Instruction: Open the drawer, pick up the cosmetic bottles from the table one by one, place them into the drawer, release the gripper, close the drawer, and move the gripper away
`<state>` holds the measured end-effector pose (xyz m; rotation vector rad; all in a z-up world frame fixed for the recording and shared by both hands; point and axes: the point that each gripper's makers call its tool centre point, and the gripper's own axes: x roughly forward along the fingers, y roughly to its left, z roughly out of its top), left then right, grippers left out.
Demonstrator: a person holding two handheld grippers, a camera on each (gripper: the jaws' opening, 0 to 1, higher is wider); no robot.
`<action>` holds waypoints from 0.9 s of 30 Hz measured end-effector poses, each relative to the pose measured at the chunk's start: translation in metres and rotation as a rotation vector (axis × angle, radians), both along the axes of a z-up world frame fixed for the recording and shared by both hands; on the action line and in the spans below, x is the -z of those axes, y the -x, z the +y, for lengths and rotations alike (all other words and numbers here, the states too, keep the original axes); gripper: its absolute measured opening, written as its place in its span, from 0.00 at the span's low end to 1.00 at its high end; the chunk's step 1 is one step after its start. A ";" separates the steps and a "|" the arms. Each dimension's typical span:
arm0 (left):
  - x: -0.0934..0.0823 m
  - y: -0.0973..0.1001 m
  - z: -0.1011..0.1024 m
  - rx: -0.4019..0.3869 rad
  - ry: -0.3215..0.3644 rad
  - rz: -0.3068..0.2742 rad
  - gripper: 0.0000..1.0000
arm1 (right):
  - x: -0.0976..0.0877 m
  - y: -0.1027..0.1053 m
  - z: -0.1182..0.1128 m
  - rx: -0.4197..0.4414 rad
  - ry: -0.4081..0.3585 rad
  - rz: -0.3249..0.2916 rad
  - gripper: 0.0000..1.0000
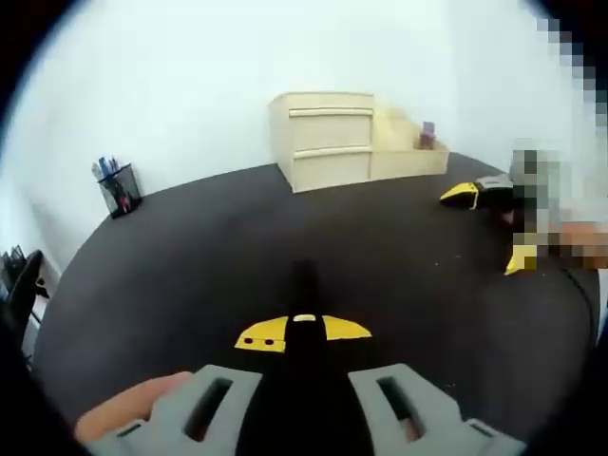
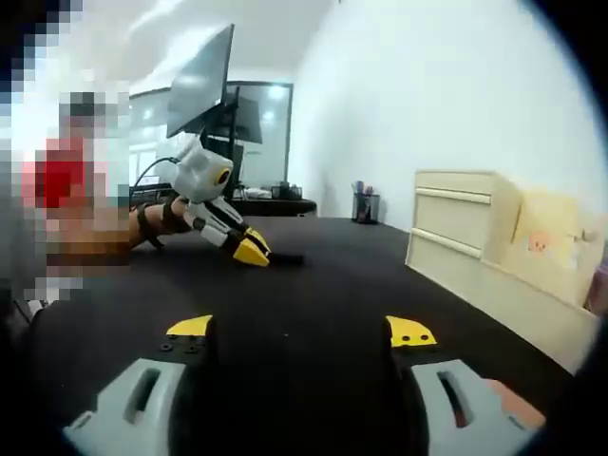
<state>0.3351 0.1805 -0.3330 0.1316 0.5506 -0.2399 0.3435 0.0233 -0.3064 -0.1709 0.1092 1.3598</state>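
A beige drawer unit (image 1: pixel 323 138) stands at the far edge of the black round table (image 1: pixel 190 266), both of its drawers shut. A small dark bottle (image 1: pixel 427 135) sits in the low beige tray joined to its right side. My left gripper (image 1: pixel 304 304) points at the unit from mid-table, its yellow-tipped jaws together with nothing between them. My right gripper (image 2: pixel 300 329) hovers low over the table with its jaws wide apart and empty. It appears at the right as the right gripper (image 1: pixel 489 226). The left gripper (image 2: pixel 249 249) lies ahead on the left, and the drawer unit (image 2: pixel 465 228) stands to the right.
A black mesh pen holder (image 1: pixel 119 188) stands at the table's far left edge, also seen as the pen holder (image 2: pixel 366 204). A monitor (image 2: pixel 204 81) and desks stand behind the table. A person sits at the left, a forearm reaching onto the table.
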 end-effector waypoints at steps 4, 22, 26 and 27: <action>0.000 0.000 0.001 -0.010 0.006 -0.011 0.13 | 0.000 0.000 0.000 -0.001 -0.002 0.002 0.65; -0.070 0.020 -0.020 -0.095 0.010 -0.242 0.12 | -0.023 -0.001 -0.002 -0.015 -0.122 0.123 0.65; -0.092 0.028 -0.030 -0.123 0.018 -0.320 0.12 | -0.046 -0.001 -0.003 -0.013 -0.232 0.255 0.66; -0.097 0.030 -0.032 -0.131 0.022 -0.340 0.12 | -0.054 0.000 -0.003 -0.018 -0.260 0.275 0.65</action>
